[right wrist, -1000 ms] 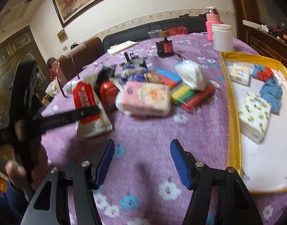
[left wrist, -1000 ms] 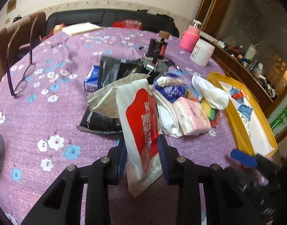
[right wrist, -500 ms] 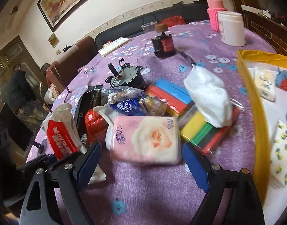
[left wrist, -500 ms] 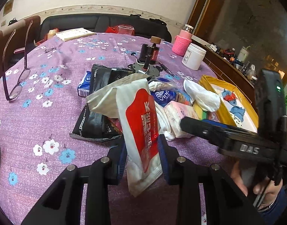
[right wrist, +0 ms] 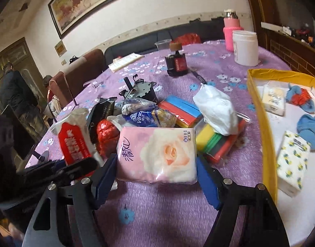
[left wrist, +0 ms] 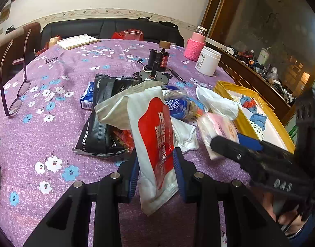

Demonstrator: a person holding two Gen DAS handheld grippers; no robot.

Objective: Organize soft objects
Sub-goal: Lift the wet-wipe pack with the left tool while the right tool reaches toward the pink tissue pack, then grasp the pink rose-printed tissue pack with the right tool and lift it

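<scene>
My left gripper [left wrist: 155, 158] is shut on a red-and-white wet-wipes pack [left wrist: 153, 123], which it holds upright above the purple flowered tablecloth. A pink tissue pack [right wrist: 157, 150] with a rose print lies flat on the cloth. My right gripper [right wrist: 156, 170] straddles it. Its jaws are closing, with a blue pad close beside each end of the pack, and the pack does not look squeezed. In the left wrist view the right gripper [left wrist: 229, 142] reaches in from the right, over the pink pack [left wrist: 219, 127]. The yellow-rimmed tray [right wrist: 258, 111] at the right holds two tissue packs and blue cloth pieces.
Behind the pink pack lie coloured sponges [right wrist: 215, 142], a white plastic bag [right wrist: 215, 109], a blue tissue pack [right wrist: 149, 117] and a black pouch [left wrist: 104, 123]. Farther back stand a dark bottle [right wrist: 177, 61] and a white jar [right wrist: 244, 47]. Glasses [left wrist: 15, 94] lie at the left.
My right gripper moved forward over the cloth to the pink tissue pack, and its jaws now flank it. The left gripper kept hold of the wipes pack and barely moved.
</scene>
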